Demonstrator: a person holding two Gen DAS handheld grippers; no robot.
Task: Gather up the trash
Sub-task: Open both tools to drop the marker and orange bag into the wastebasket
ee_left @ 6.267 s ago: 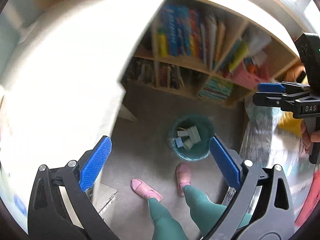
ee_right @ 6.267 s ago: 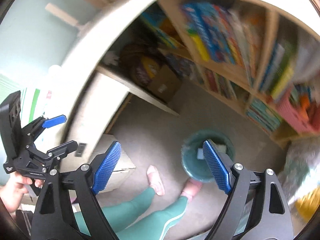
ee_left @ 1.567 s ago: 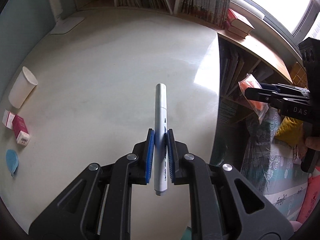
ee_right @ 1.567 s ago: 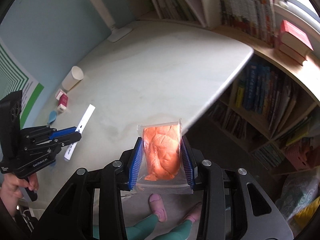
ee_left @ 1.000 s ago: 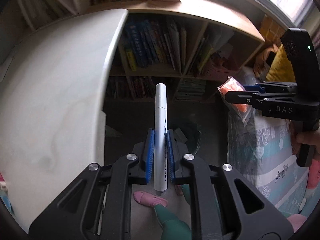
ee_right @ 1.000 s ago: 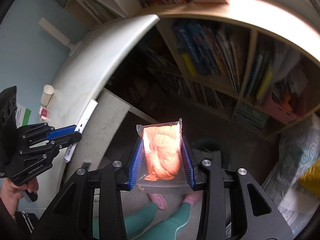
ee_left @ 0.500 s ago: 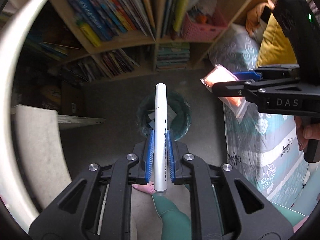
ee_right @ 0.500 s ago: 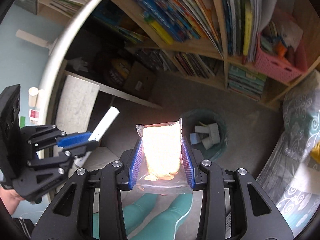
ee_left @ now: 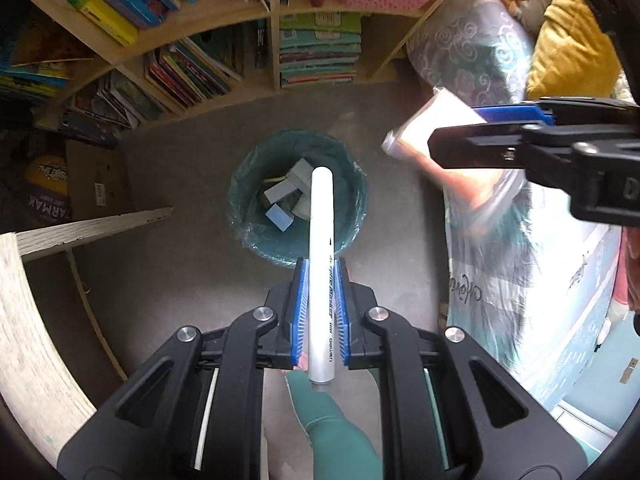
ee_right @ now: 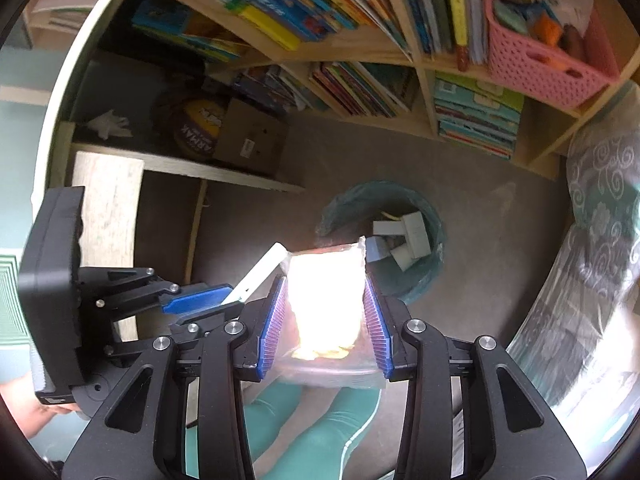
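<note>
Both hand-held grippers have dropped from counter height to above the bin (ee_left: 298, 196). My left hand-held gripper (ee_left: 320, 312) clamps the marker (ee_left: 320, 264) right over it; the right hand-held gripper (ee_right: 325, 322), jaws just easing apart, cradles the bag (ee_right: 324, 300). Dumping step: next I release both over the bin's mouth.

Your left hand-held gripper (ee_left: 320, 308): black frame, blue ribbed pads. Marker (ee_left: 321, 240) you hold: white barrel, black lettering. Bin (ee_left: 298, 196), frame centre: teal liner; grey and blue boxes inside. Floor (ee_left: 192, 280): dull grey-brown. Basket (ee_right: 540, 60), upper right: pink, perforated. Bag (ee_right: 326, 304) in your right hand-held gripper (ee_right: 325, 320): clear plastic, contents washed out white-yellow by glare. Bedding (ee_right: 592, 240), right edge: grey-teal swirl pattern. Your leggings (ee_right: 320, 440): teal green.
</note>
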